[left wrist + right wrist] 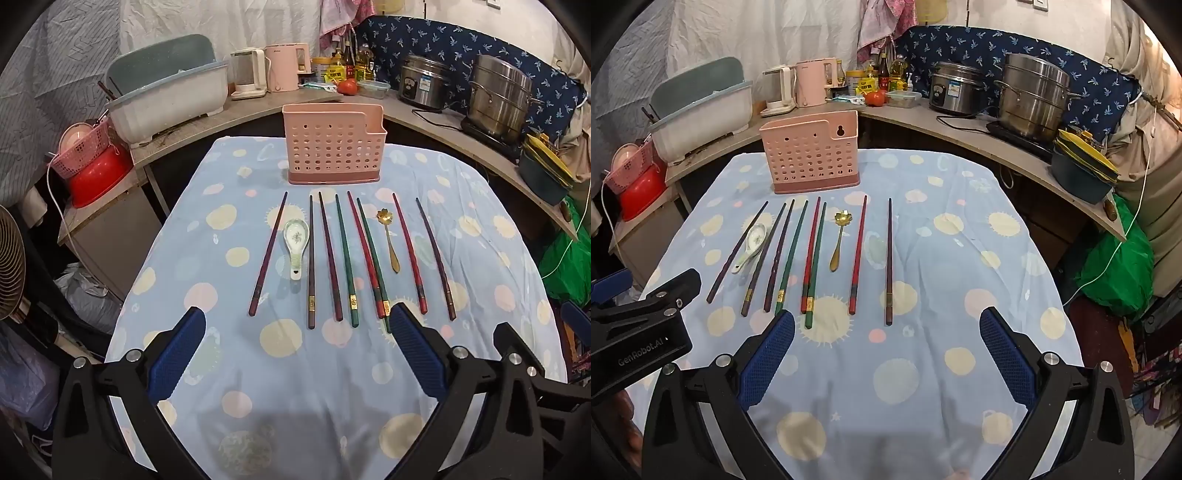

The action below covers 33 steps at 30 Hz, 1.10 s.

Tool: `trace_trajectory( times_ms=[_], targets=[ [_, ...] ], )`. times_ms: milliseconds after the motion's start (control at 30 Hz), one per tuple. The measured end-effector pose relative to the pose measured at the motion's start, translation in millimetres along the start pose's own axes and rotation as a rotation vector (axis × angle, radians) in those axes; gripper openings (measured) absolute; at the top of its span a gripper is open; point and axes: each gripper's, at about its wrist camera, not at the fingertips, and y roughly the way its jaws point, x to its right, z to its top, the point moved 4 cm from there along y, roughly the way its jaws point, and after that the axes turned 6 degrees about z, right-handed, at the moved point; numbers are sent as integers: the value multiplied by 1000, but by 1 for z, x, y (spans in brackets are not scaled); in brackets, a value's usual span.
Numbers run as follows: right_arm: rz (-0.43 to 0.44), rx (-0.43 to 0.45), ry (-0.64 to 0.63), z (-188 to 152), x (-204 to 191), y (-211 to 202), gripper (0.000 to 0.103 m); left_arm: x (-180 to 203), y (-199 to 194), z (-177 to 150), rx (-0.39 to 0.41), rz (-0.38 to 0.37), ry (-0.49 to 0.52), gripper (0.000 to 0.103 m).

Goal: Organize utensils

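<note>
A pink perforated utensil holder (333,147) (811,153) stands upright at the far end of the table, nothing visible inside it. In front of it lie several chopsticks (345,258) (790,254) in a row: dark purple, green and red ones. A white ceramic spoon (295,242) (752,242) lies among the left ones, and a gold flower-shaped spoon (388,236) (838,238) among the right ones. My left gripper (297,317) hovers open above the near ends of the chopsticks, holding nothing. My right gripper (886,319) is open too, over the cloth beside the rightmost chopstick (889,262).
The table wears a light blue dotted cloth (295,387) (923,369). A curved counter (424,114) behind holds kettles, bottles, a tomato, a rice cooker (955,90) and a steel pot (1032,98). A white tub (168,101) and red basin (98,181) sit at left.
</note>
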Motion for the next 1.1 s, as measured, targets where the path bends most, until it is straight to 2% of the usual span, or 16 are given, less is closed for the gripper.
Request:
trace_trajectory(
  times_ms=[67,1100],
  targets=[
    [-2,-1,1,0,2,0,97,2,0,0,1,14,21,95],
    [12,11,5,2,-1,-6,97,1,-5,0,11,18,10,95]
  ],
)
